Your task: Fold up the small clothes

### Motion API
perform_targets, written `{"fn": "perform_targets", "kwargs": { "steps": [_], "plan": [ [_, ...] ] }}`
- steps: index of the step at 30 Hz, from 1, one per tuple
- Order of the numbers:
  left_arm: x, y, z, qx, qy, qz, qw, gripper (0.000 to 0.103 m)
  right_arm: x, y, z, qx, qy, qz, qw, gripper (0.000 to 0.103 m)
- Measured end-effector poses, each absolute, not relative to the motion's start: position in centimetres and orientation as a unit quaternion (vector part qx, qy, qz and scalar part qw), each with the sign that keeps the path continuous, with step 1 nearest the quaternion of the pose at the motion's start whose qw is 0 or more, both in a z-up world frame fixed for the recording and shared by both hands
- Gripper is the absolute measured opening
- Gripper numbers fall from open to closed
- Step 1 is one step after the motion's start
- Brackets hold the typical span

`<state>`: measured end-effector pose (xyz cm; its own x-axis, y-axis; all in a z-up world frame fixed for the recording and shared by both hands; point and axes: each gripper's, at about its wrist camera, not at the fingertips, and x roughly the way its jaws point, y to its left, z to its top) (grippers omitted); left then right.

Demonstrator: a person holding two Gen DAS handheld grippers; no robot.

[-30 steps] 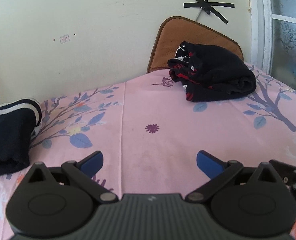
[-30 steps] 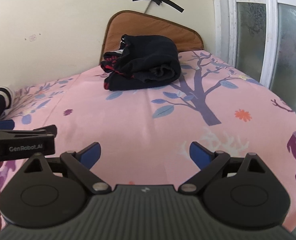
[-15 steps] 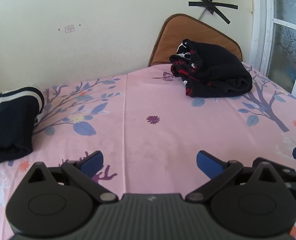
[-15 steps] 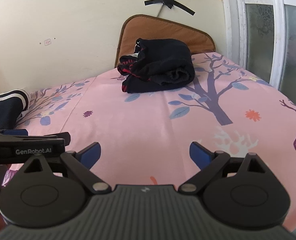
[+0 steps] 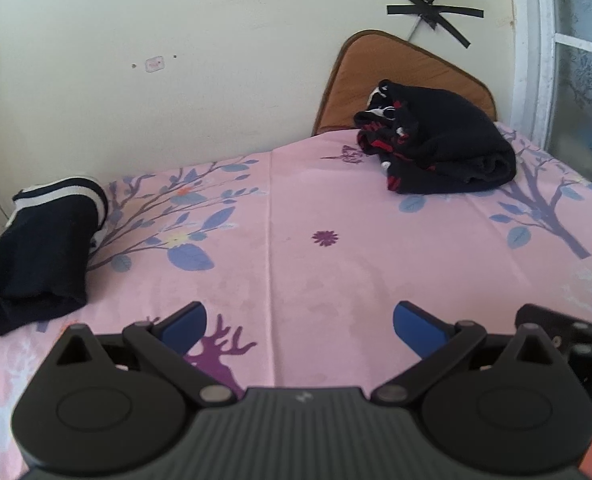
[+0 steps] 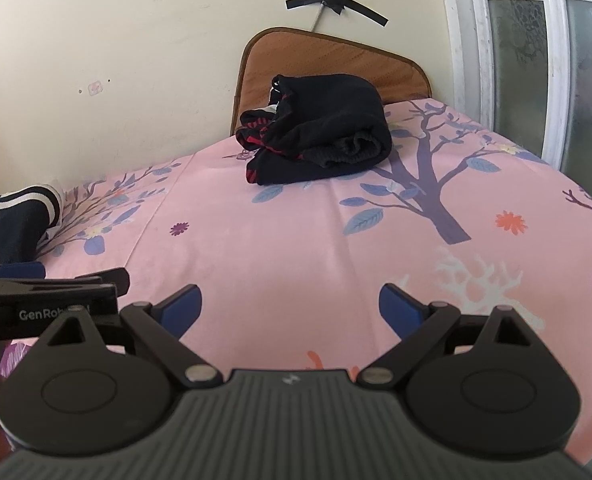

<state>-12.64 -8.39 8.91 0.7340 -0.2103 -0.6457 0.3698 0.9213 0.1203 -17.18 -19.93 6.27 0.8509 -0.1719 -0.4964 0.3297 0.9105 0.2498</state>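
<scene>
Spreading tongs [image 5: 298, 320] over pink sheet [image 5: 296, 256]

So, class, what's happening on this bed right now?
A person holds a two-finger tool in each hand over the pink sheet. The left tool and the right tool are both open and hold nothing. A crumpled black and red garment lies near the headboard, and a black piece with white stripes lies far left.

A bed with a pink floral sheet [image 5: 296, 208] fills the lower frame; cream wall [image 5: 176, 40] above, white-framed frosted window [image 6: 536, 40] at upper right.
</scene>
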Motion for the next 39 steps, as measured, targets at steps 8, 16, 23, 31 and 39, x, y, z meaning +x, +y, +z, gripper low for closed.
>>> {"fn": "perform_targets", "kwargs": {
  "steps": [8, 16, 23, 31, 39],
  "plan": [
    [-12.4, -8.0, 7.9, 0.118, 0.359, -0.154, 0.913, 0.103, -16.9, -19.9, 5.9, 0.174, 0.245, -0.125, 0.946, 0.097],
    [-12.1, -8.2, 7.3, 0.122, 0.375, -0.153, 0.906, 0.103, -16.9, -20.4, 5.8, 0.186, 0.247, -0.126, 0.943, 0.097],
    [-11.9, -8.4, 6.7, 0.129, 0.386, -0.149, 0.901, 0.103, -16.5, -20.4, 5.5, 0.190, 0.253, -0.122, 0.941, 0.097],
    [-11.9, -8.6, 6.4, 0.137, 0.391, -0.146, 0.898, 0.103, -16.4, -20.8, 5.2, 0.198, 0.256, -0.120, 0.938, 0.097],
    [-12.1, -8.9, 6.3, 0.143, 0.395, -0.150, 0.895, 0.103, -16.5, -21.0, 5.0, 0.209, 0.257, -0.117, 0.936, 0.097]
  ]
}}
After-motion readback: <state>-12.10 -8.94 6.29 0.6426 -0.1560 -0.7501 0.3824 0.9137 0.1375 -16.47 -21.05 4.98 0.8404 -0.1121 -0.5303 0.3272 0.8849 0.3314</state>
